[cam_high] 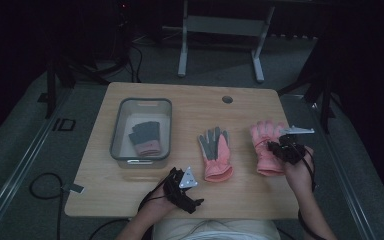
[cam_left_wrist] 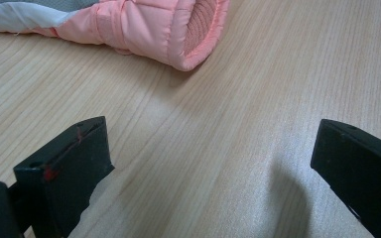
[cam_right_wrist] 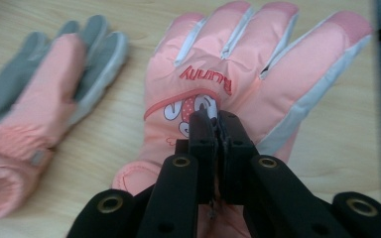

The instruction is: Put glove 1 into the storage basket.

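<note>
The right gripper (cam_right_wrist: 217, 130) has its jaws pinched together on the back of the pink ski glove (cam_right_wrist: 238, 84), just below the cartoon print and the red lettering; a fold of the padded fabric appears caught between the pads, which suits a soft thing best lifted by a pinch of its shell. In the high view this glove (cam_high: 266, 145) lies at the right of the wooden table (cam_high: 190, 100), fingers pointing toward the top of the frame, with the right gripper (cam_high: 286, 147) over its right side and the forearm coming up from the lower right edge, wrist bent inward.

The second pink glove (cam_high: 215, 152) lies palm up, grey patches showing, in the middle of the frame, well apart from the first. A grey bin (cam_high: 141, 129) stands at the upper left of the table and already holds a dark grey glove with a pink cuff (cam_high: 145, 137), so the pinched glove is probably bound there too.

The left gripper (cam_high: 182, 190) rests low at the bottom centre, jaws spread wide over bare wood, holding nothing; its own view shows the cuff (cam_left_wrist: 198, 29) of the middle glove near the upper edge.
</note>
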The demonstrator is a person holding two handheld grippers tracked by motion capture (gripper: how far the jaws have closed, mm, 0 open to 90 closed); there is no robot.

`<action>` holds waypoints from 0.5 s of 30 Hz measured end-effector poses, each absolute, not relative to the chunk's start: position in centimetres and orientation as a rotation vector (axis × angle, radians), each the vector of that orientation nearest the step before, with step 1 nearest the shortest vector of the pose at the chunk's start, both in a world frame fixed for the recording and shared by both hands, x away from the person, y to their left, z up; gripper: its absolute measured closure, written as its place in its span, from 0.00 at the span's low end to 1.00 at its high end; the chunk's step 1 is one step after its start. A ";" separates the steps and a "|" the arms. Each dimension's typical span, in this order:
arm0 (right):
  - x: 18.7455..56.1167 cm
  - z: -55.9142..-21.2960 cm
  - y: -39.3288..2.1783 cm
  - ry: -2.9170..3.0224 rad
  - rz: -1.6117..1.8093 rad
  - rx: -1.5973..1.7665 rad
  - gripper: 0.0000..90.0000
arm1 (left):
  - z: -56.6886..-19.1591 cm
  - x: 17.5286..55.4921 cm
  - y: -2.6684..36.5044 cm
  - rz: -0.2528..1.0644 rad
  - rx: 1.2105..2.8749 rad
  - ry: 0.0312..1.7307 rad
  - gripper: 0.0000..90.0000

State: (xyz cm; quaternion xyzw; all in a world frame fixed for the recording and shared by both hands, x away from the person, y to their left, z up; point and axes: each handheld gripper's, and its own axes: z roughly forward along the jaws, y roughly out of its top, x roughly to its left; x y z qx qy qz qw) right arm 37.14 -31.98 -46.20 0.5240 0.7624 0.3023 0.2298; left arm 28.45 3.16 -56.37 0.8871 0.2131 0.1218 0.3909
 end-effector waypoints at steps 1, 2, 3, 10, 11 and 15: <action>37.2 -46.4 -31.9 2.106 0.849 1.453 0.96 | -56.4 28.5 3.1 0.310 2.255 0.541 0.02; 37.2 -46.7 -31.7 2.103 0.844 1.454 0.96 | -56.4 28.5 3.1 0.310 2.256 0.542 0.02; 37.2 -46.9 -31.5 2.103 0.833 1.444 0.96 | -56.4 28.4 3.1 0.310 2.256 0.541 0.02; 37.9 -48.6 -30.3 2.133 0.828 1.436 0.96 | -56.4 28.4 3.2 0.309 2.256 0.538 0.02; 38.0 -48.7 -30.2 2.136 0.846 1.441 0.96 | -56.4 28.4 3.2 0.309 2.256 0.538 0.02; 38.5 -49.2 -29.7 2.146 0.829 1.425 0.96 | -56.4 28.4 3.1 0.311 2.257 0.535 0.02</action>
